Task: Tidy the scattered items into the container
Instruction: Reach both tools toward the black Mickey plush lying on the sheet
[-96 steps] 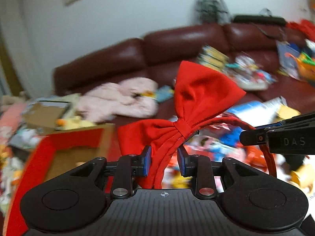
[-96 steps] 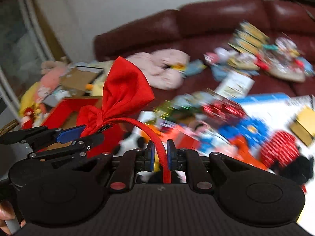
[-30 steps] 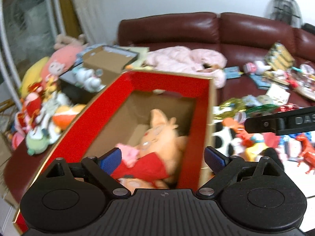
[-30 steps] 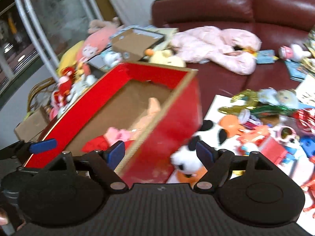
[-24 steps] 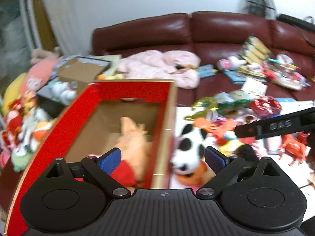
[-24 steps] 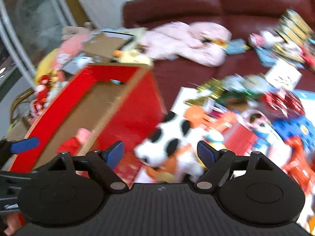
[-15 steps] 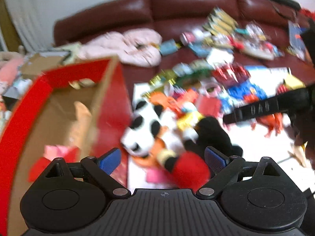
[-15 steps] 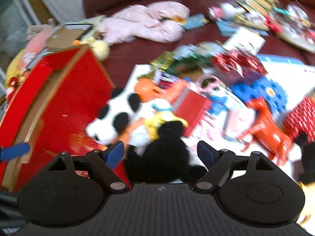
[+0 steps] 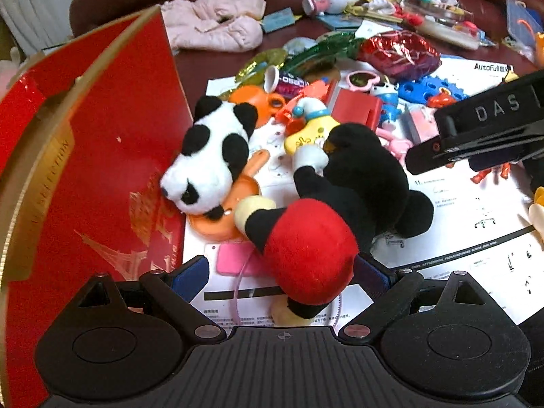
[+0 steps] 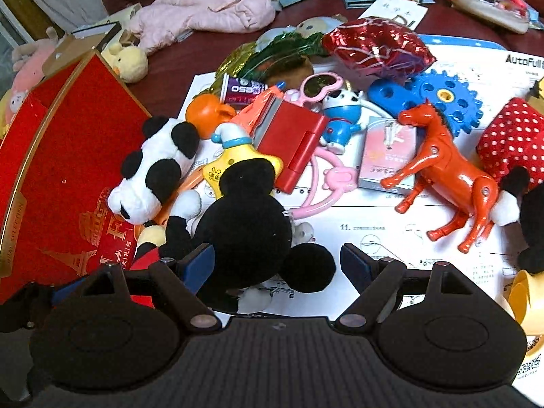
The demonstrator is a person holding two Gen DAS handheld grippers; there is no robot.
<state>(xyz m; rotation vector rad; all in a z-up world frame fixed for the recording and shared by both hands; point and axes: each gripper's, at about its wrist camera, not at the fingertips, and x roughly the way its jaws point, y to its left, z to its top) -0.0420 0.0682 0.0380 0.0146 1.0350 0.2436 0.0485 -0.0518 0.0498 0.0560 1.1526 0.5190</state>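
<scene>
black mouse plush [image 9: 343,183] lying beside red box [image 9: 112,156], panda [image 9: 210,156] between.

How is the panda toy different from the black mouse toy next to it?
The panda is white with black patches; the mouse is mostly black with red shorts. The panda leans against the red box; the mouse lies on the paper, looking bigger. Both are soft plush toys, not yet picked up.

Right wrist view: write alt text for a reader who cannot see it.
The open right gripper hangs over a black mouse plush lying on white instruction sheets among scattered toys. A panda plush leans against the red box at left; an orange horse stands at right.
</scene>
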